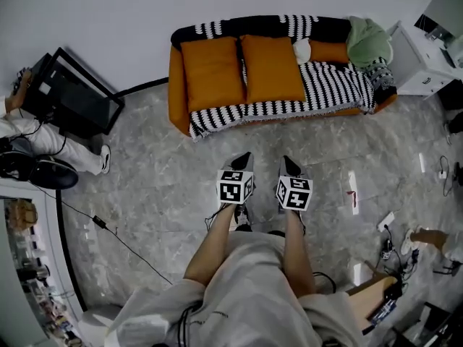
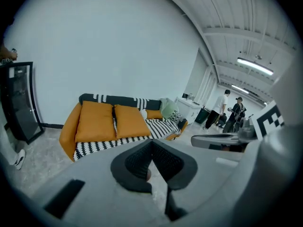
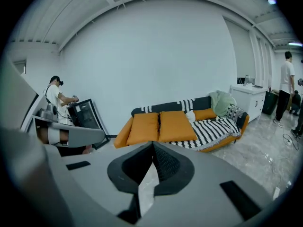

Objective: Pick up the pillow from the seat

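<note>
Two large orange pillows (image 1: 213, 73) (image 1: 272, 69) lie side by side on the seat of an orange sofa (image 1: 176, 85) covered with a black-and-white striped throw (image 1: 333, 85). A small white pillow (image 1: 302, 50) and another orange pillow (image 1: 329, 51) sit behind them, towards the sofa's right end. Both grippers hang over the marble floor well short of the sofa, pointing at it. My left gripper (image 1: 244, 156) (image 2: 152, 142) is shut and holds nothing. My right gripper (image 1: 288, 160) (image 3: 153, 144) is shut too, also with nothing in it. Both gripper views show the orange pillows (image 2: 97, 121) (image 3: 175, 125) ahead.
A green garment (image 1: 367, 40) is heaped on the sofa's right end. A white cabinet (image 1: 423, 60) stands to the right of it. At the left are a black screen (image 1: 72, 92) and a person (image 1: 22, 132). Cables (image 1: 108, 230) and a power strip (image 1: 385, 221) lie on the floor.
</note>
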